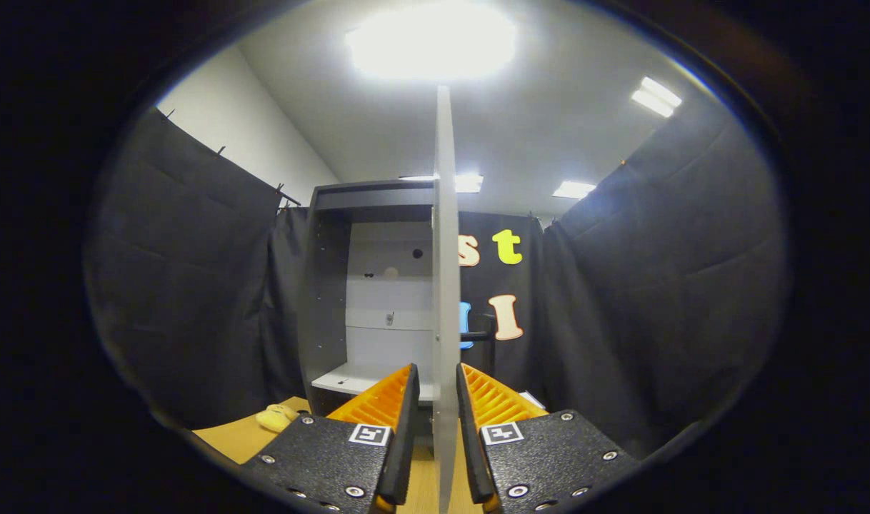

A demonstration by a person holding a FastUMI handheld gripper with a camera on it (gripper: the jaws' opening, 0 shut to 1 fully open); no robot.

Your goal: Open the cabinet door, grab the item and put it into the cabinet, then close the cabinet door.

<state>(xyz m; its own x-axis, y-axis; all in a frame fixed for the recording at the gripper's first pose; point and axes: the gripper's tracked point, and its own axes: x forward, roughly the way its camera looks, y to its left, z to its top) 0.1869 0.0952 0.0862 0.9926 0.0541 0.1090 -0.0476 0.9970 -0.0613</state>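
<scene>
No readable word, brand or number stands on anything here. The only signs are two small square black-and-white coded markers (369, 435), one on the top of each finger body of the hand-held gripper (435, 400), which carry no legible characters.

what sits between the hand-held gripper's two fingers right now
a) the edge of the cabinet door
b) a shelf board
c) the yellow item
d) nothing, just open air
a: the cabinet door, seen edge-on and swung open, runs straight down between the two fingers of the hand-held gripper, with a small gap on each side. The yellow item lies on the table, off beside one finger, in front of the open cabinet.
</scene>
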